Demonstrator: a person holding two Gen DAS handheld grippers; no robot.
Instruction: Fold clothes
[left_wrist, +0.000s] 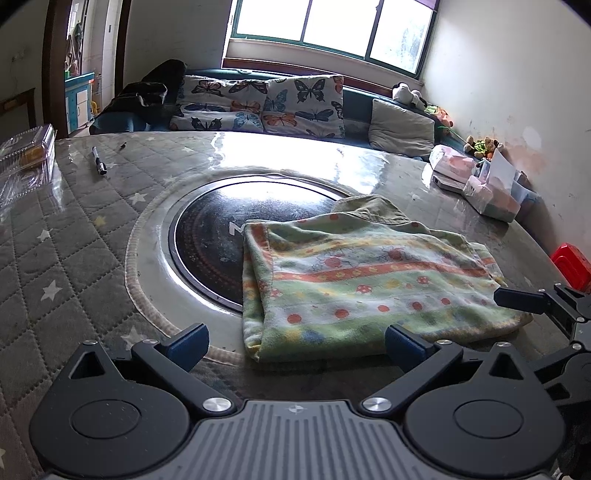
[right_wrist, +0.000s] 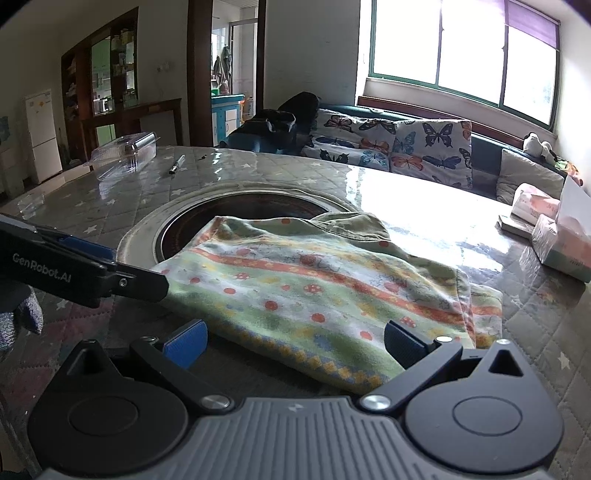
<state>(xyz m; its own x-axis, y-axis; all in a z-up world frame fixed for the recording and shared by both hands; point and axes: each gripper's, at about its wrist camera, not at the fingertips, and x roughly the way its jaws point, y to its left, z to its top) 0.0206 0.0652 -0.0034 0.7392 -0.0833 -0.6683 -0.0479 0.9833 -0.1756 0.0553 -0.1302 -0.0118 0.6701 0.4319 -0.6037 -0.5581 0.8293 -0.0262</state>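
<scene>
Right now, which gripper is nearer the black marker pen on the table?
Left. The left gripper sits at the folded cloth's left side, the side the marker lies on. The right gripper is at the cloth's right, farther off. Both are open and apart from the marker.

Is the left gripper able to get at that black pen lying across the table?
Probably not without moving: the pen lies far off on the quilted table, well beyond the open left gripper. Nothing stands between them, though.
</scene>
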